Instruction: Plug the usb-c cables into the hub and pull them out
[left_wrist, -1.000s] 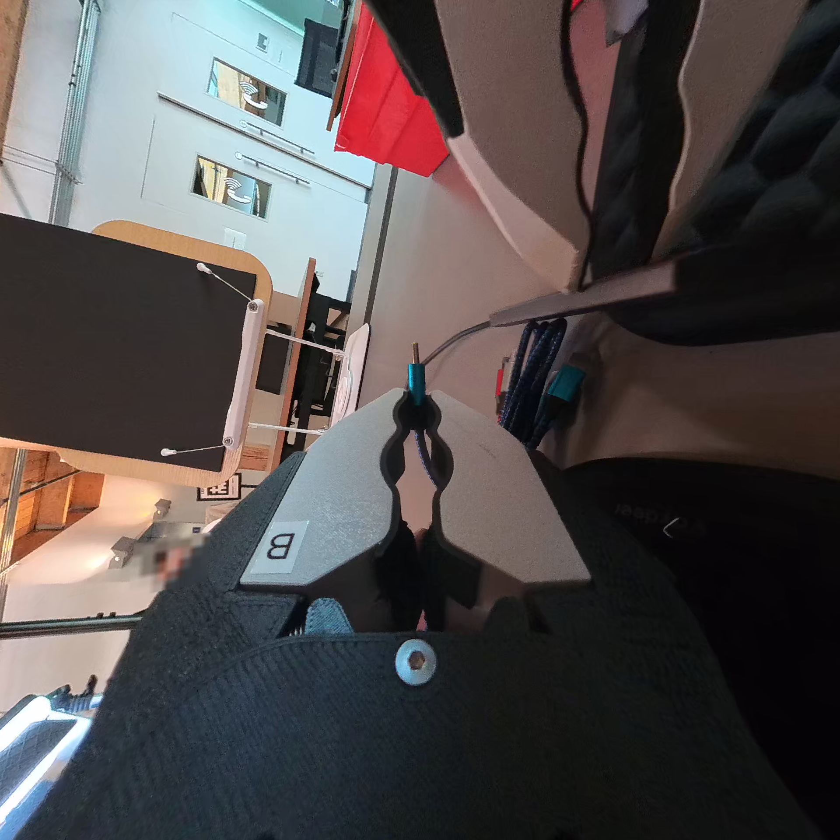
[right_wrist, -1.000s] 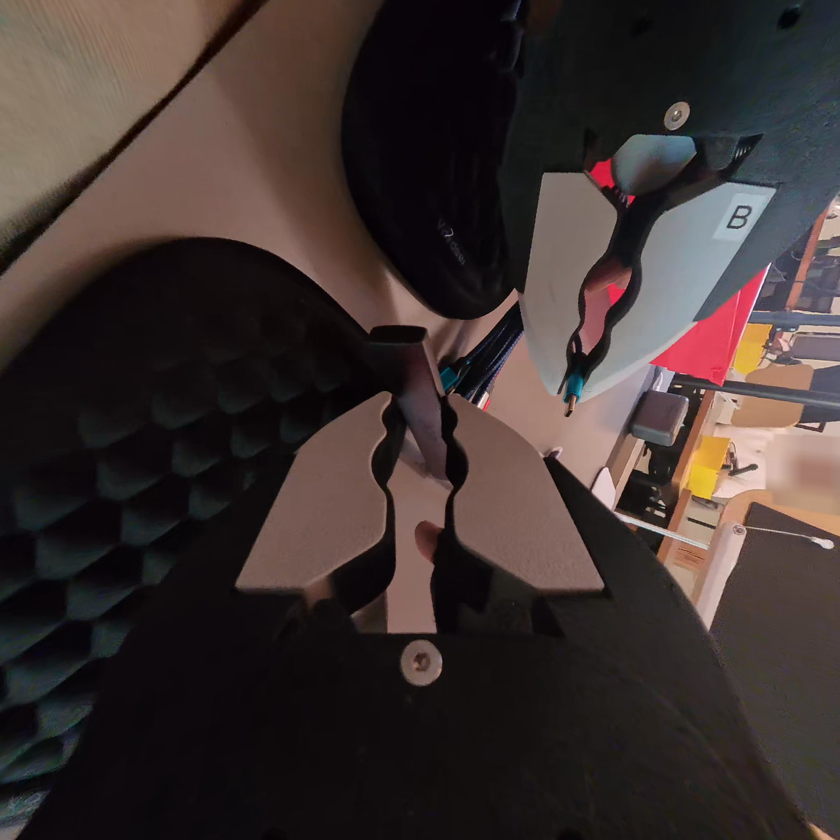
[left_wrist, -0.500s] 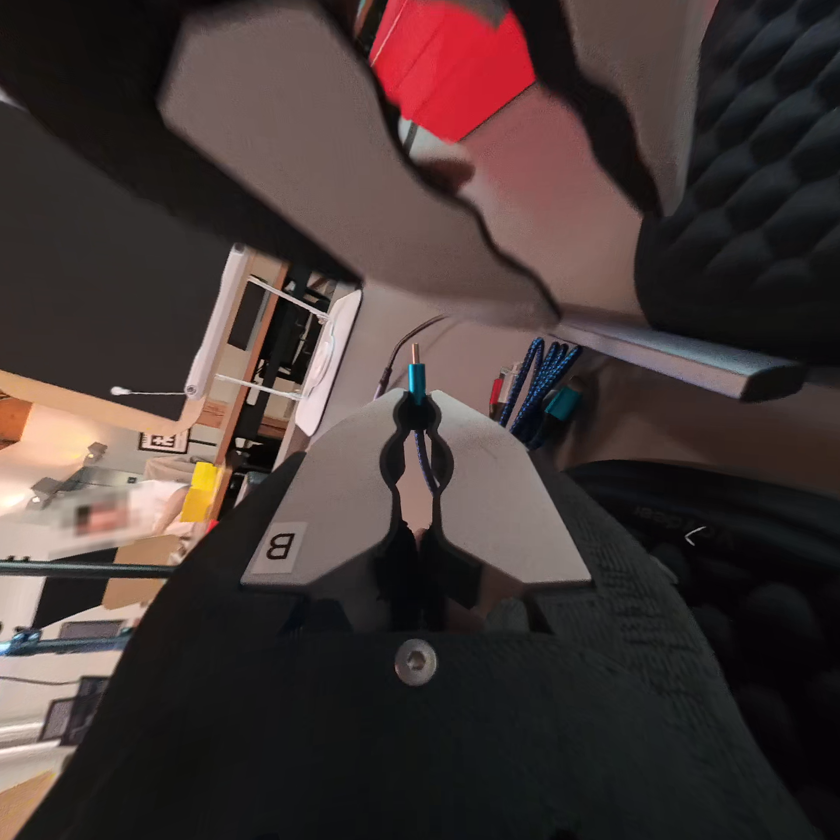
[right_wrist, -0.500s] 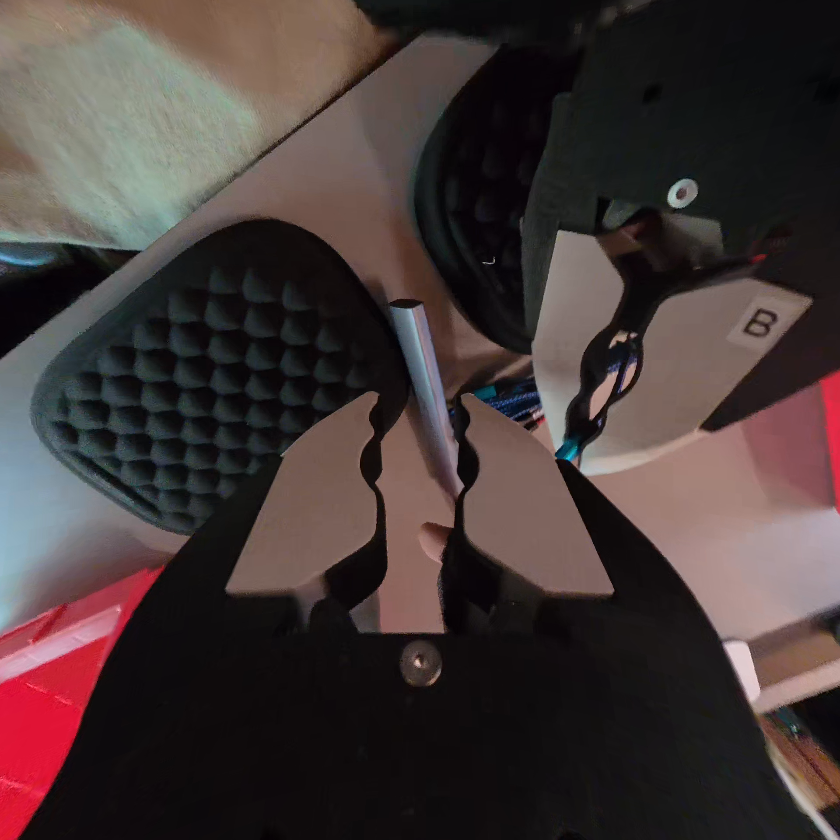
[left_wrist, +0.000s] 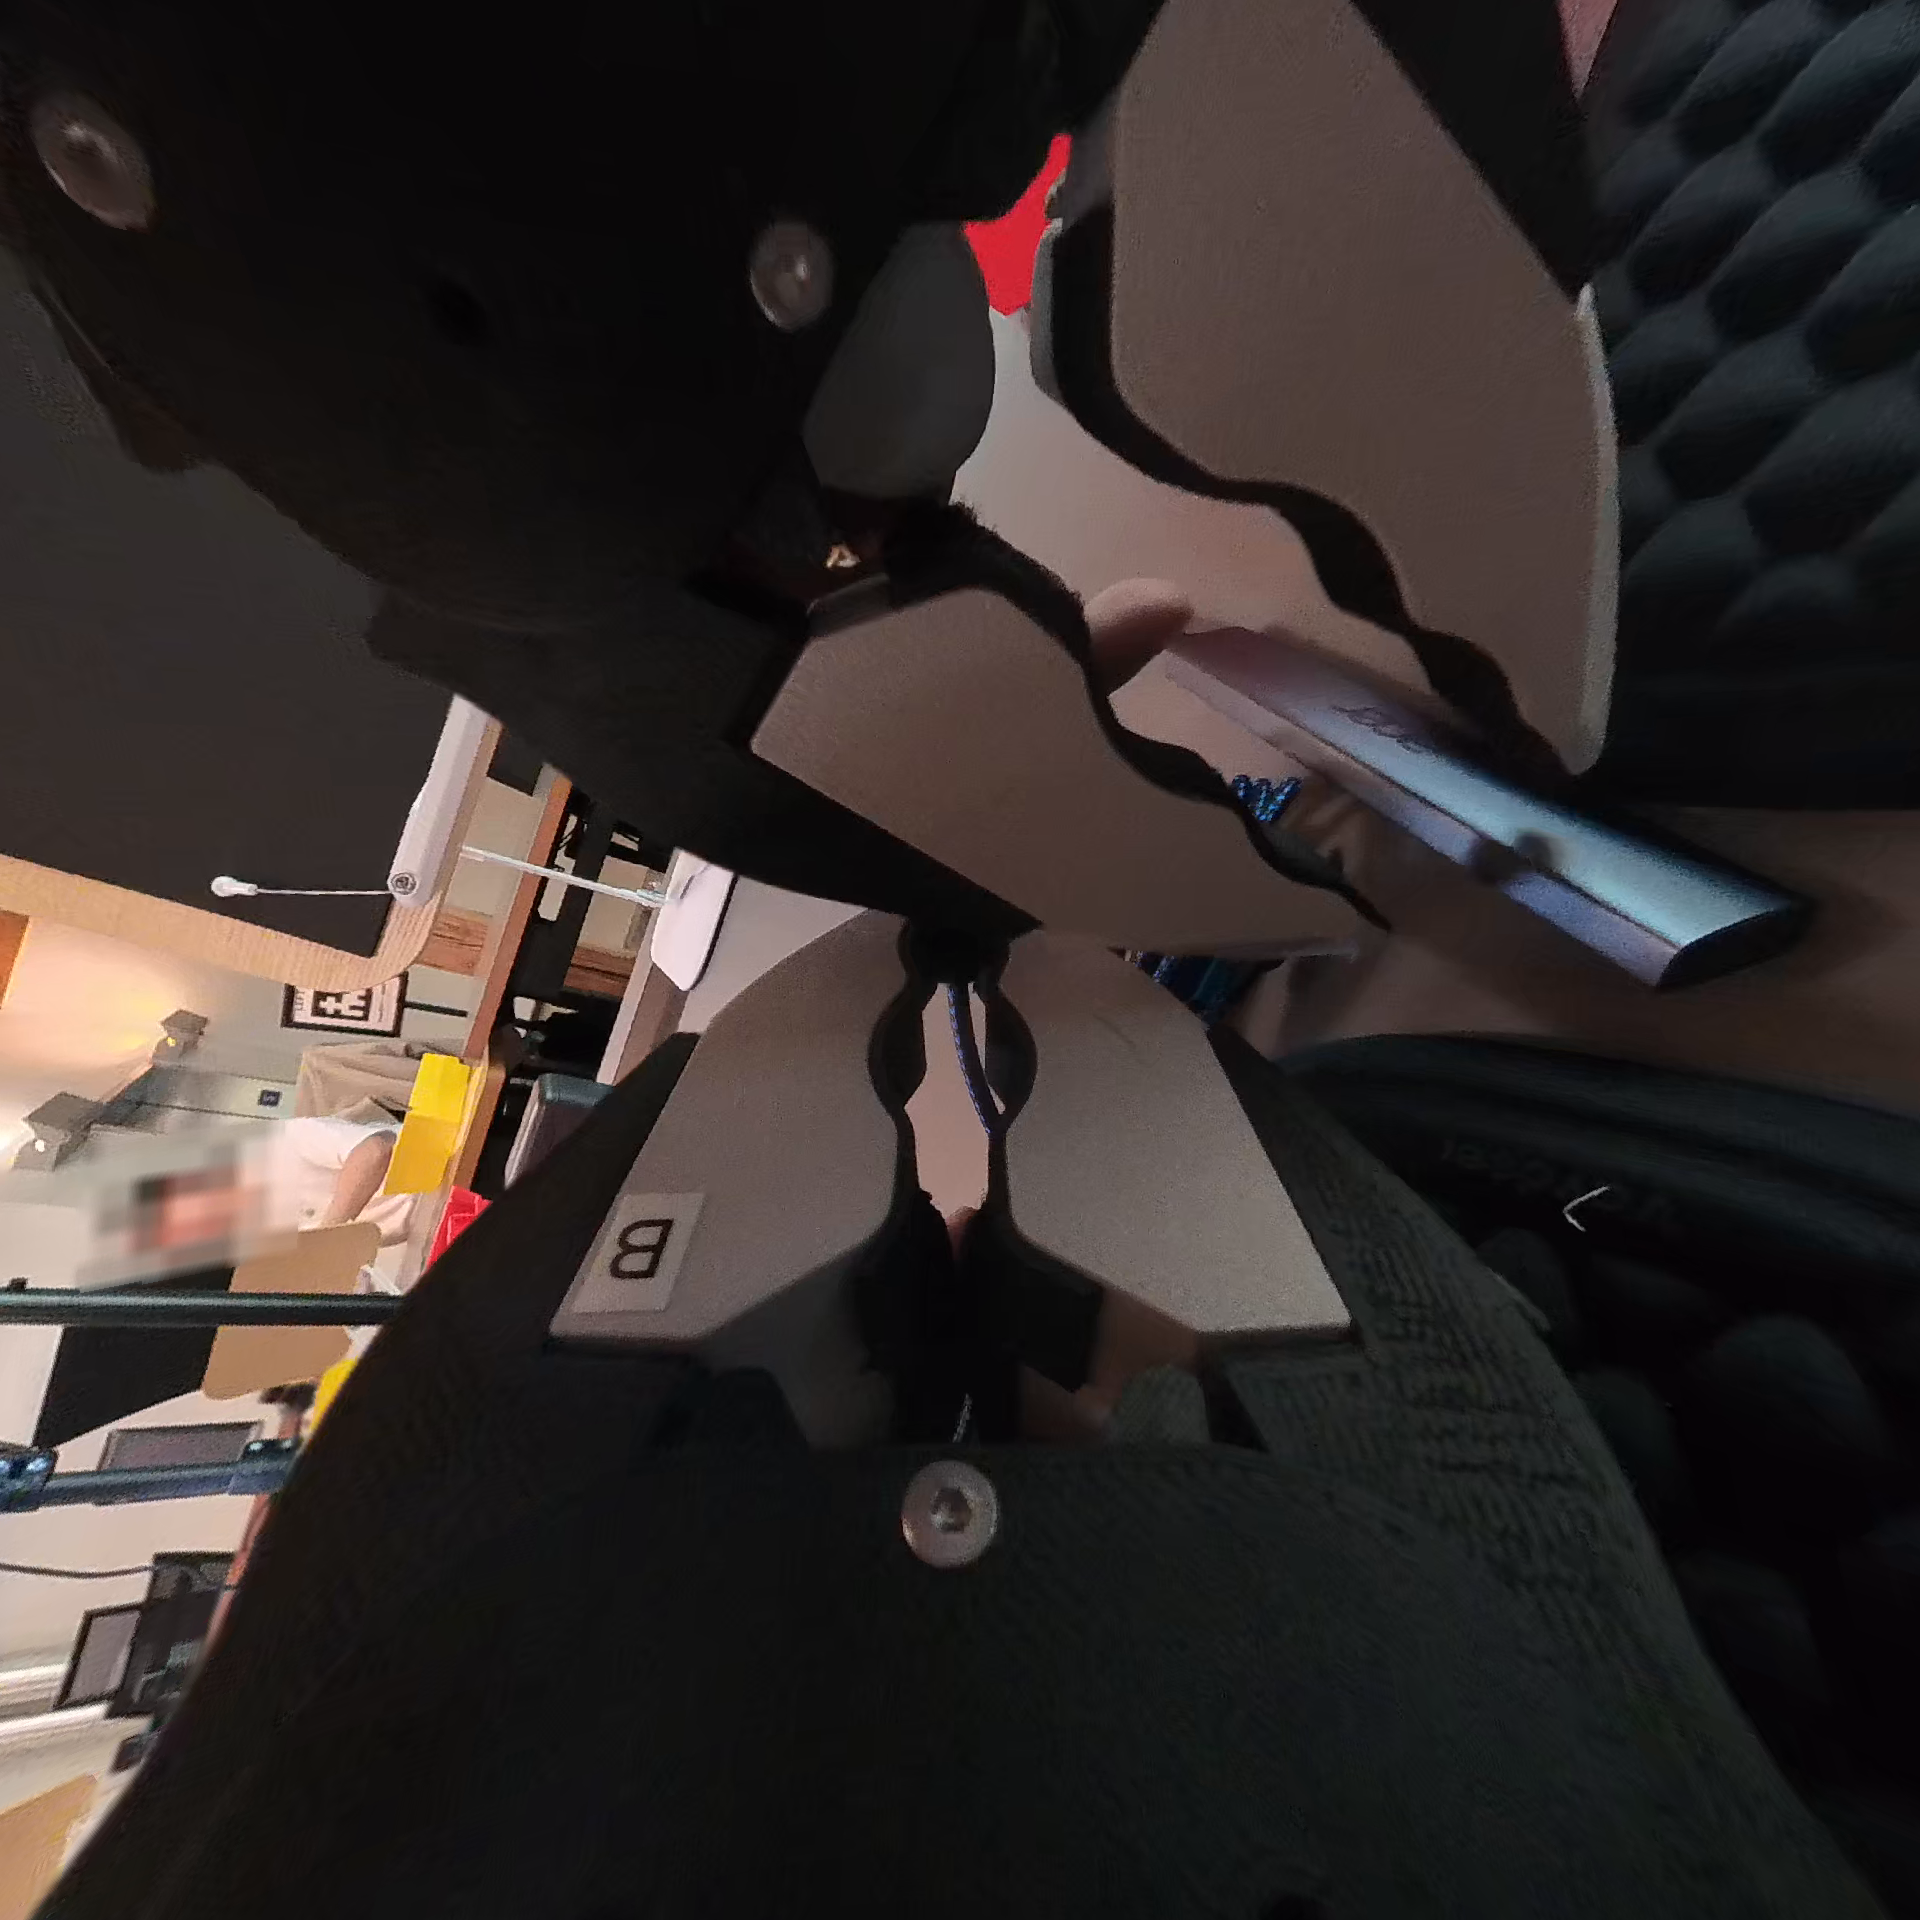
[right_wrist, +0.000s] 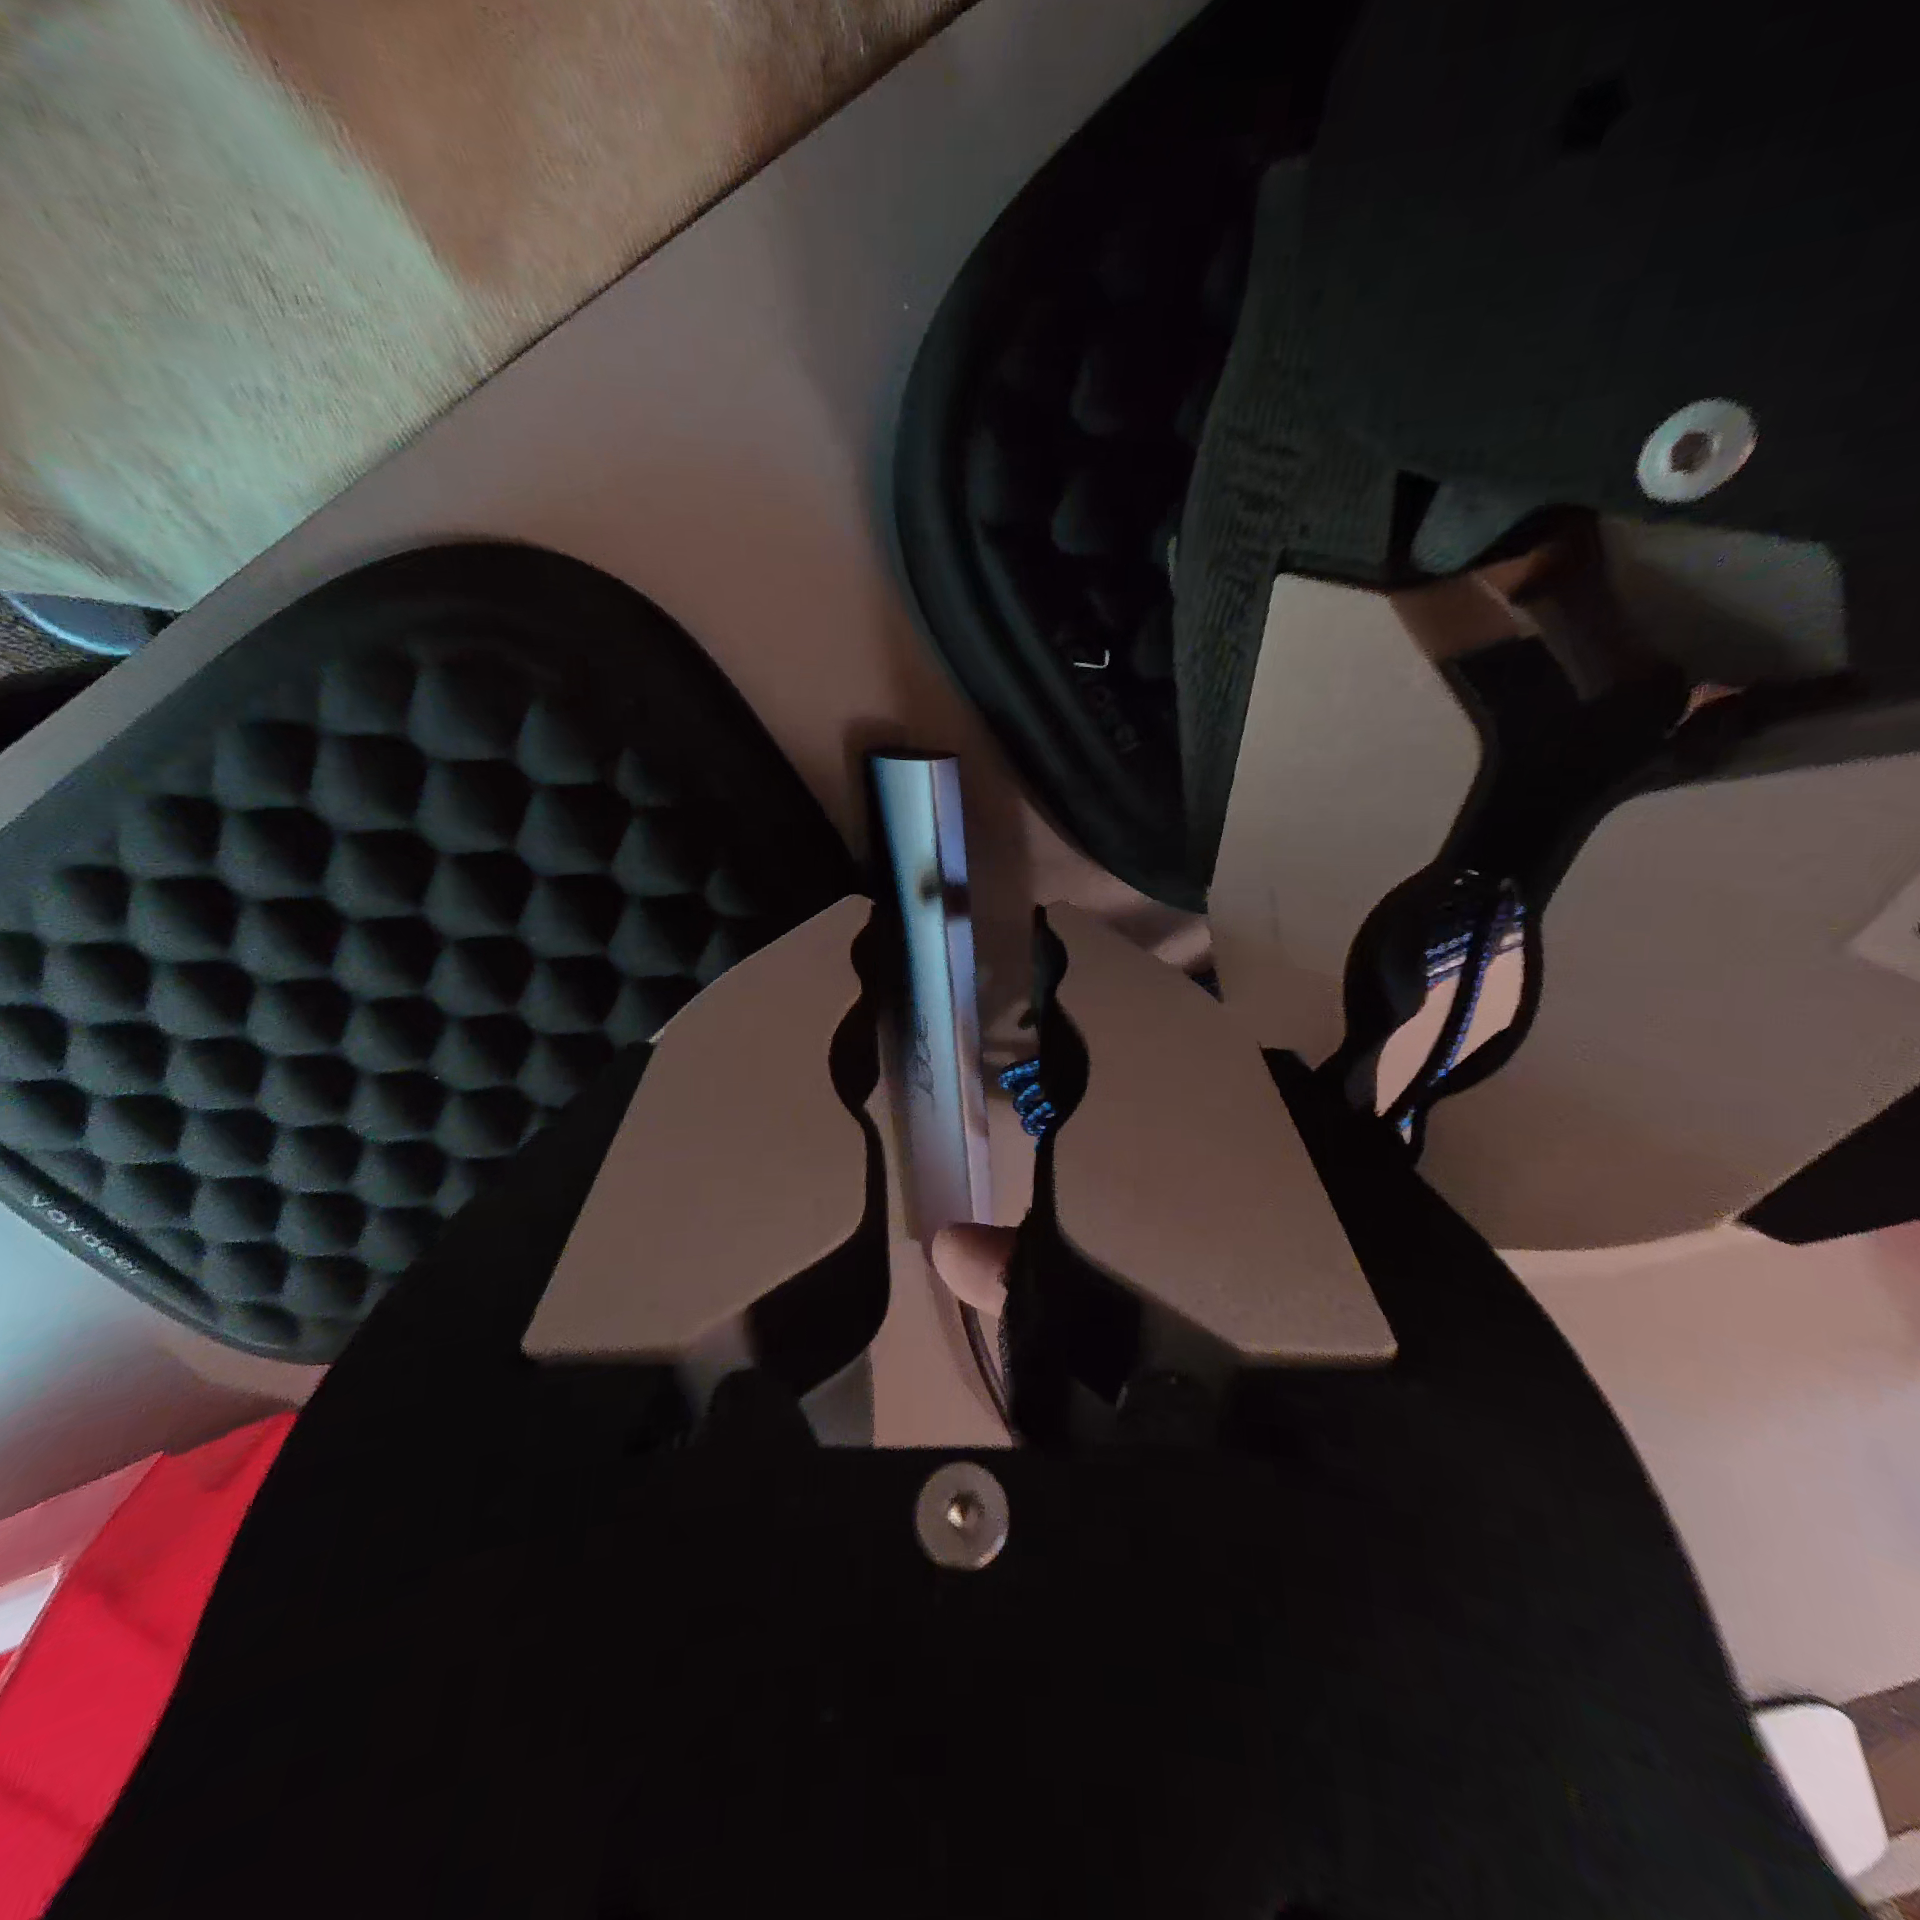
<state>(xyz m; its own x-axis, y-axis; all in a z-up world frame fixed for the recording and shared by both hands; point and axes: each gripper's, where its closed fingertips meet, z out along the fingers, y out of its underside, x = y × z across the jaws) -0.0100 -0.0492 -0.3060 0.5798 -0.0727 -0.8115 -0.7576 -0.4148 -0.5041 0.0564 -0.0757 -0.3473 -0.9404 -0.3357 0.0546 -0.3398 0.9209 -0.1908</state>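
- Left wrist view: my left gripper (left_wrist: 954, 961) is pressed together on a blue braided cable (left_wrist: 966, 1049); the cord runs down the wavy slot between the fingers. The plug end is hidden behind my right gripper (left_wrist: 1470, 831), which crosses just in front of the tips.
- Same view: right gripper comes in from upper left with a gap between its fingers. The hub (left_wrist: 1507, 821), a slim grey metal bar, lies in that gap, its free end sticking out toward lower right.
- Hub lies against one finger; I cannot tell whether the other finger touches it, so I cannot tell if it is pinched.
- Right wrist view: hub (right_wrist: 930, 997) stands lengthwise in the slot of my right gripper (right_wrist: 951, 914), hard against the left finger, with a gap to the right finger.
- A bit of blue braided cable (right_wrist: 1023, 1091) shows in that gap, beside the hub's right edge.
- A fingertip (right_wrist: 966, 1262) shows at the hub's near end, deep in the slot.
- Left gripper (right_wrist: 1351, 1070) sits at right in this view, its tips touching or just beside my right gripper's right finger; blue cord visible in its slot.
- Two black dimpled foam pads on the pale worktop (right_wrist: 727, 499): one (right_wrist: 343, 935) left of the hub, touching or just beside its far end; the other (right_wrist: 1039, 499) beyond it, partly covered by the left gripper.
- Red box (right_wrist: 125, 1621) at lower left.
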